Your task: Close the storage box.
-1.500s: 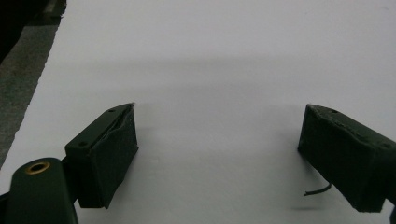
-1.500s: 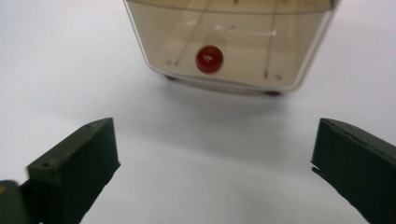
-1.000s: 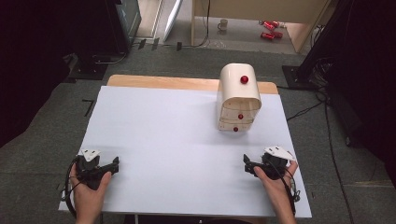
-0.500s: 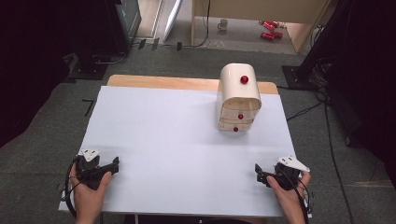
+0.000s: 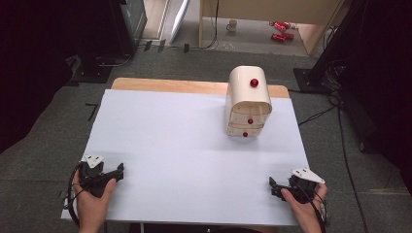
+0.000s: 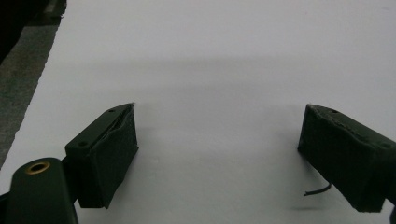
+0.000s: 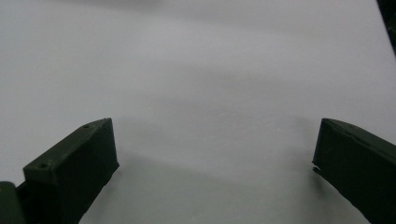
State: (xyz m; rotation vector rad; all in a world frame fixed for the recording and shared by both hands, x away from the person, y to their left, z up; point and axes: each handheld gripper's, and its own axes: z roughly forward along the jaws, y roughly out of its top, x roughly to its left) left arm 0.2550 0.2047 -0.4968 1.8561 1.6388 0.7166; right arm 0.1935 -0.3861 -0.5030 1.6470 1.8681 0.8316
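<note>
A small cream chest of drawers (image 5: 248, 102) with a rounded top and red knobs stands toward the back right of the white table (image 5: 194, 145). My left gripper (image 5: 118, 172) rests at the front left corner, held in a hand, well away from the chest. Its jaws stand wide apart over bare white surface in the left gripper view (image 6: 217, 154). My right gripper (image 5: 273, 187) sits low at the front right edge, also held in a hand. In the right gripper view (image 7: 215, 163) its jaws are spread wide with nothing between them.
A wooden strip (image 5: 170, 86) shows along the table's far edge. Grey carpet (image 5: 58, 121) surrounds the table. Dark equipment stands (image 5: 111, 29) and cables (image 5: 320, 114) lie beyond, with a mug (image 5: 233, 24) and red cans (image 5: 278, 30) on the far floor.
My right gripper has drawn back toward the front edge and a little to the right. The left gripper and the chest have stayed put.
</note>
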